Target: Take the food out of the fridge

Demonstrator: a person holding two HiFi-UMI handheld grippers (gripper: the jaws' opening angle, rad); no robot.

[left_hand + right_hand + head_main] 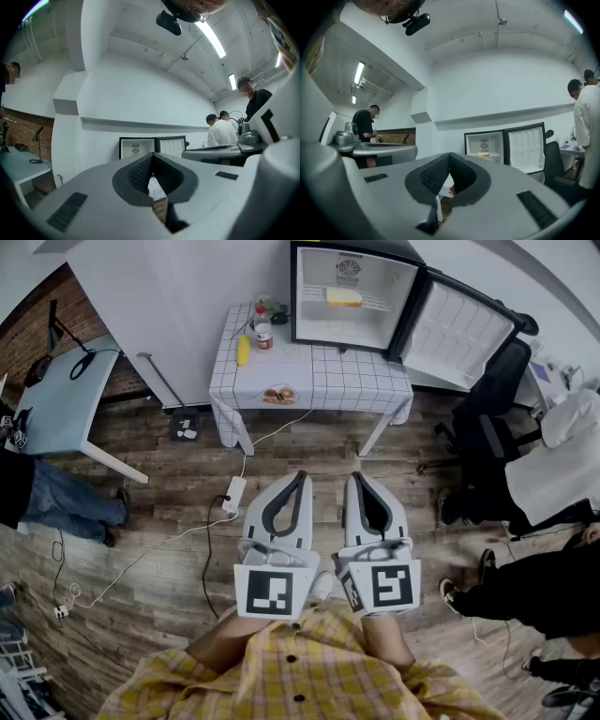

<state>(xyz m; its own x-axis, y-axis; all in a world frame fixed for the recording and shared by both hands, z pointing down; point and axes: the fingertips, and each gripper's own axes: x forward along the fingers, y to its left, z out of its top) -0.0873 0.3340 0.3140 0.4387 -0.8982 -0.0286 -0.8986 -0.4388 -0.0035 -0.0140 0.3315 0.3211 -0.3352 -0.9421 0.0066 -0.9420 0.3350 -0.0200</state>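
1. Head view: both grippers are held side by side at lower centre, over a wooden floor (169, 474). The left gripper (302, 476) and the right gripper (354, 476) are each seen with fingers (306, 512) pressed together at the tips, and nothing is held between them. A fridge (309, 296) is seen at top centre with its door (464, 324) swung open to the right. The food (343, 296), a yellow block, is laid on the upper shelf inside, well apart from both grippers. Just below the fridge in the frame, a white tiled counter (319, 376) carries a yellow item (243, 350), a red-labelled container (263, 334) and a small plate of food (279, 395).
2. Left gripper view: the left gripper (152, 157) is shown with its tips touching and nothing clamped. The open fridge (136, 149) is seen beyond them at centre. The food cannot be made out here.
3. Right gripper view: the right gripper (449, 157) is likewise closed on nothing. The fridge (485, 140) is seen right of centre, with the yellow food (483, 154) on its shelf. A person (363, 124) in dark clothing is seen at far left.
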